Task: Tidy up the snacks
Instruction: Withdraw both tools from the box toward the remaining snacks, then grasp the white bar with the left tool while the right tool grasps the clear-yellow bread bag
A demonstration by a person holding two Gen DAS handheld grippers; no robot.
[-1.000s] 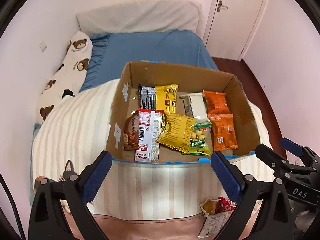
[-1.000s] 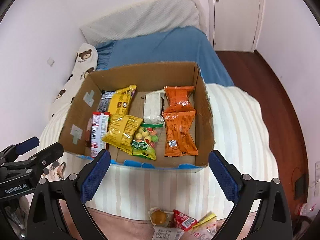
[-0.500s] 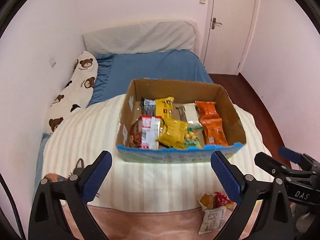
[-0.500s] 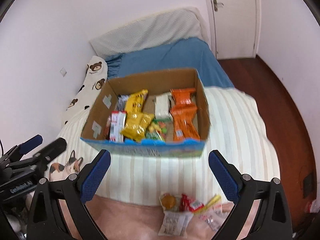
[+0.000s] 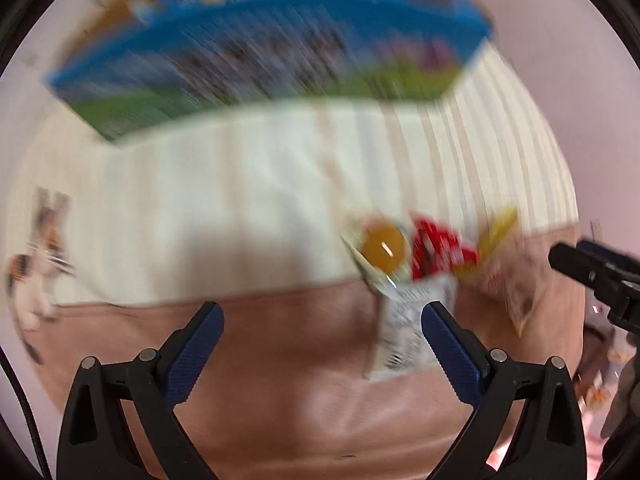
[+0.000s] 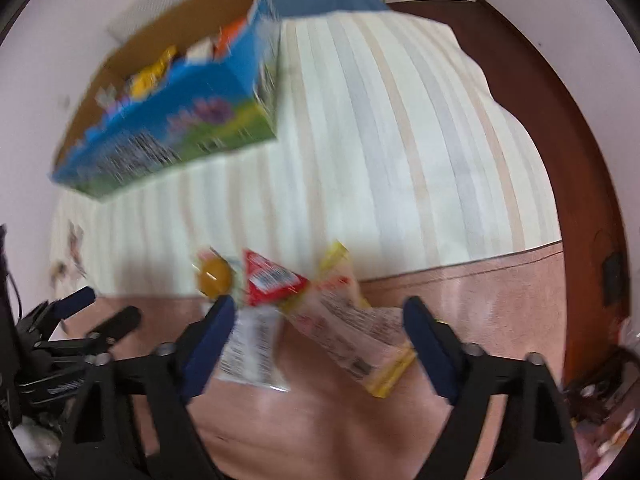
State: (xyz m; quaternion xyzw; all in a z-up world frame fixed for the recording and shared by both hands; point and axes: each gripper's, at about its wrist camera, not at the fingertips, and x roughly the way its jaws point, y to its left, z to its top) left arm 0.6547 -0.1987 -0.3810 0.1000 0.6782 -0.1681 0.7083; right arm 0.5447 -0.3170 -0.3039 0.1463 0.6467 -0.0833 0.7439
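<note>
A small pile of loose snack packets lies on the bed's near edge: an orange round one (image 5: 382, 248) (image 6: 214, 278), a red one (image 5: 438, 254) (image 6: 272, 280), a white printed one (image 5: 408, 328) (image 6: 250, 350) and a long yellow-edged one (image 6: 356, 328). The cardboard box (image 5: 272, 52) (image 6: 168, 136) with blue printed sides holds several snacks behind them. My left gripper (image 5: 322, 346) is open and empty, low over the pink blanket, left of the pile. My right gripper (image 6: 320, 344) is open, its fingers on either side of the packets, just above them. Both views are motion-blurred.
The box stands on a cream striped duvet (image 6: 400, 140) over a pink blanket (image 5: 300, 400). A cat-print patch (image 5: 36, 256) shows at the left. Brown wooden floor (image 6: 560, 100) lies to the right of the bed.
Both grippers have dropped down and forward toward the loose packets at the bed's near edge. The box now sits high in both views. Both stay open.
</note>
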